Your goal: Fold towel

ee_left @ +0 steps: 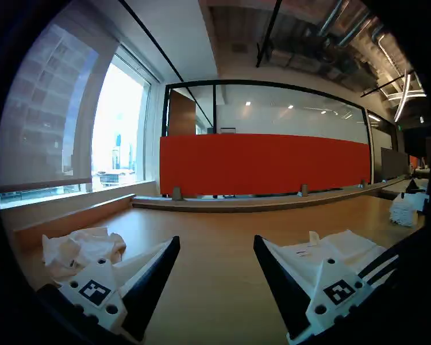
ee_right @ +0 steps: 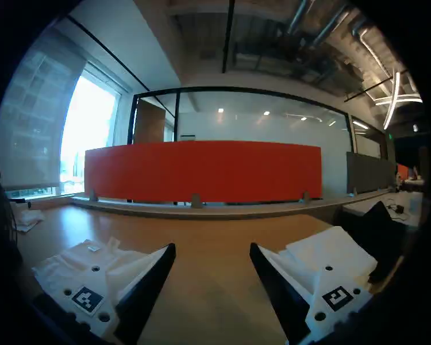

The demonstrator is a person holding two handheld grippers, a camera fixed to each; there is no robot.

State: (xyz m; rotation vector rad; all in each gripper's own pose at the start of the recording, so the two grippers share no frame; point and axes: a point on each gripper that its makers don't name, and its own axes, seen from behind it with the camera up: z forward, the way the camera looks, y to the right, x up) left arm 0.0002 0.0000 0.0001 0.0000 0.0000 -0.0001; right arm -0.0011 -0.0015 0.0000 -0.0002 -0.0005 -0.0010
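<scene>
White cloth towel (ee_left: 353, 241) w/ a small sewn tag lies spread flat on the light wooden tabletop (ee_left: 215, 287). It's at lower right of the left gripper view, partly behind that gripper's finger. What looks like the same towel (ee_right: 95, 256) sits lower left in the right gripper view. The left gripper (ee_left: 215, 238) has its jaws wide apart, bare wood in the gap; the right gripper (ee_right: 211, 246) is likewise spread, holding nothing. Farther out in the left gripper view: crumpled cream cloth (ee_left: 83, 247) lower left, small folded white stack (ee_left: 403, 211) far right. In the right gripper view: neatly folded white towel (ee_right: 330, 250) lower right, black object (ee_right: 382, 230) just beside it. Long orange-red divider panel (ee_left: 261, 164) runs across mid-frame at the table's far edge, w/ glass wall (ee_left: 284, 112) above and bright window (ee_left: 118, 132) upper left.
</scene>
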